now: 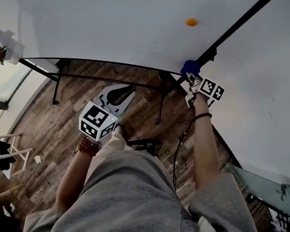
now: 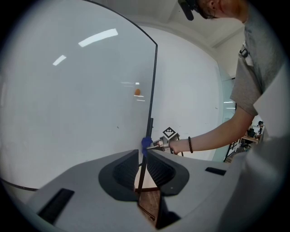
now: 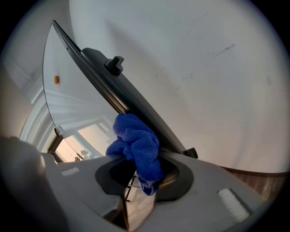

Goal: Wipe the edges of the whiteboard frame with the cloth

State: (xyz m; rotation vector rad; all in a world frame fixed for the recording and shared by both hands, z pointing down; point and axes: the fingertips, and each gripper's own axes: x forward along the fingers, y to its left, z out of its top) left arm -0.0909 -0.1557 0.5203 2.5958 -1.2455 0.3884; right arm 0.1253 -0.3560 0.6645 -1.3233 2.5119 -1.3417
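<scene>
Left gripper (image 1: 122, 93): nearest, low, well apart from the board, pointed toward its lower corner. Jaws at a narrow gap, nothing between. Ribbed dark pads, smooth grey moulded body. Judged idle: parked clear of the wiping path, one tool being enough for this job.

Right gripper (image 1: 193, 80): arm stretched forward, jaws clamped on the blue cloth (image 3: 136, 142). Cloth bunched into a thick wad, most of it standing proud of the jaw tips, likely to put fabric rather than hard plastic against the frame. Looped, knitted microfibre look. Soft and compressible, probably good at moulding round a narrow edge.

Cloth position: against the whiteboard frame (image 1: 238, 24), on the side edge, near the bottom corner. Contact apparent in the right gripper view, wad lying over the bar.

Frame: thin, straight, dark matte bar, with a black clamp knob (image 3: 115, 63) farther along it. Judged: wipe in progress on this edge. No way of telling from here which stretches count as done.

Whiteboard (image 1: 110, 22): glossy white, ceiling lights mirrored in it in the left gripper view. Small orange magnet (image 1: 191, 22) on its face, well apart from the cloth. Black tube stand (image 1: 57, 82) below.

Farthest: plain matte white wall (image 1: 279, 78) behind the frame, and wood-plank floor (image 1: 68, 129) under the board.
</scene>
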